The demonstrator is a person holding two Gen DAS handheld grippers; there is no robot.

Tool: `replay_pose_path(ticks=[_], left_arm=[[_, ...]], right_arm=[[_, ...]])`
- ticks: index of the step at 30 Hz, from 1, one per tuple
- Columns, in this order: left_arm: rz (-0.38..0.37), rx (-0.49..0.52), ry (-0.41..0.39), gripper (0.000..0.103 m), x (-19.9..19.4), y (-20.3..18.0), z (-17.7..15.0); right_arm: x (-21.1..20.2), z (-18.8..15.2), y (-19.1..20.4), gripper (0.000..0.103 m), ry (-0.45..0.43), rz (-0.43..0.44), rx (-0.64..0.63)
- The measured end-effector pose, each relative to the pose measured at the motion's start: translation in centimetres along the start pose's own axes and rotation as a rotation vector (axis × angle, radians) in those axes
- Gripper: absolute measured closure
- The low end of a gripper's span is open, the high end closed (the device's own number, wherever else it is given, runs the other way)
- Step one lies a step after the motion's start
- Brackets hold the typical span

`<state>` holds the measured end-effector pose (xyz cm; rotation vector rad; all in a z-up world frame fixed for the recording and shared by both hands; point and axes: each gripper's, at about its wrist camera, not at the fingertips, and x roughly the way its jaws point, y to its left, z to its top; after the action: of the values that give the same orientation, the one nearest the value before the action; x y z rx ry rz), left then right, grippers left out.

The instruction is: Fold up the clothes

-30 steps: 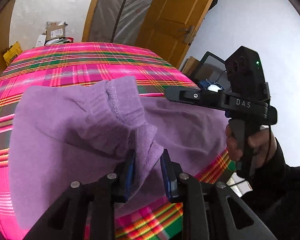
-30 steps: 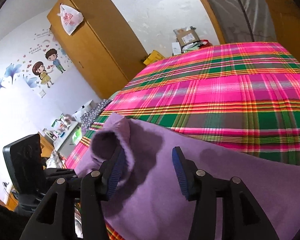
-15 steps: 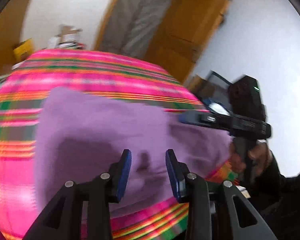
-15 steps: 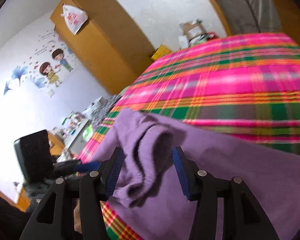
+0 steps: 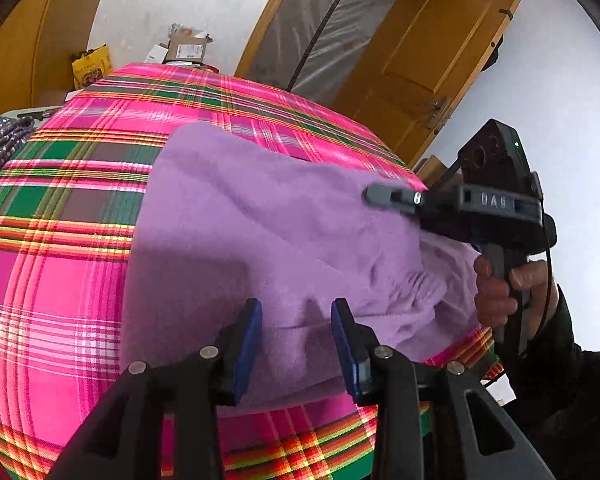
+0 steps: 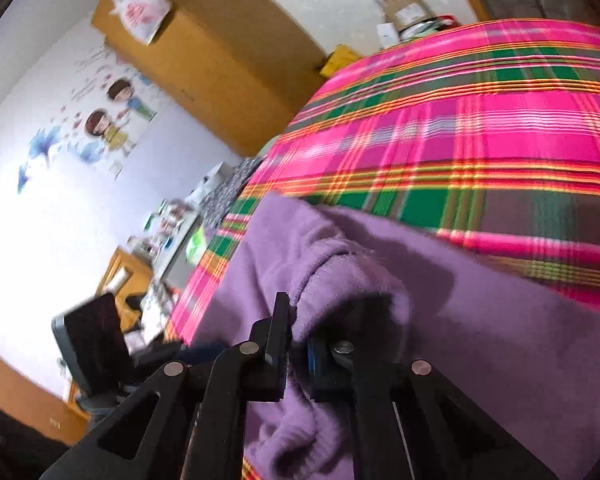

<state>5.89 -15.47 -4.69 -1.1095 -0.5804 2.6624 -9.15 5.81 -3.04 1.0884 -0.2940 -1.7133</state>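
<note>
Garment: one purple sweater [image 5: 260,232], lying spread on the bed near the front edge; it is the only piece of clothing on the plaid cover.
Bed: one, covered by a pink, green and orange plaid sheet [image 5: 80,184]; the sweater covers the near part of it, the far part is bare plaid.
Left hand-held gripper [image 5: 296,332]: its two blue-padded fingers stand apart with nothing between them, just above the near hem of the sweater.
Right hand-held gripper [image 6: 298,344]: its two fingers are pressed together on a thick bunched fold of the sweater [image 6: 340,276], at the sweater's near right part; in the left wrist view its black body [image 5: 480,200] is over the sweater's right side.
Hand: one bare hand [image 5: 500,284] on the handle of the right hand-held gripper, beside the sweater's right edge.
Behind the bed: one wooden door [image 5: 428,52], one wooden wardrobe [image 6: 204,52], cardboard boxes [image 5: 188,46].
</note>
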Motion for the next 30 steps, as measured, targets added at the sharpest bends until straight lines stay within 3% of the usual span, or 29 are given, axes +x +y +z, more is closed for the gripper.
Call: replay_pose_path(ticks=[3,6,9,13,15,20,23,30], left_arm=[[-0.025,-0.01,-0.004,0.067,0.2,0.3,-0.5],[-0.033,-0.009,-0.009,0.067,0.0,0.2,-0.7],[-0.027,-0.006,-0.007,0.067,-0.7,0.0,-0.5],[-0.004,0.015,-0.036,0.067,-2.0,-0.3,0.0],[0.019,0.017,-0.046,0.067,-2.3,-0.1,0.1],[0.081,-0.012,-0.029,0.067,-2.0,1.5,-0.3],[0.09,-0.022,-0.026,0.067,-2.3,2.4,-1.3],[0.112,-0.015,-0.044,0.067,-3.5,1.8,-1.8]], right_arm=[[-1.2,0.4,-1.4,0.096,-0.072,-0.014,0.052],[-0.1,0.1,-3.3,0.094,-0.01,-0.065,0.108],[0.1,-0.5,-4.0,0.084,0.022,-0.089,0.137],[-3.4,-0.7,-2.8,0.075,-0.053,-0.135,0.047],[-4.8,-1.1,-1.5,0.075,-0.079,-0.116,-0.032],[-2.9,-4.1,2.4,0.075,0.055,-0.052,-0.245],[-1.1,-6.1,2.8,0.075,0.16,-0.083,-0.316],[-3.1,-5.5,3.9,0.075,0.127,-0.132,-0.362]])
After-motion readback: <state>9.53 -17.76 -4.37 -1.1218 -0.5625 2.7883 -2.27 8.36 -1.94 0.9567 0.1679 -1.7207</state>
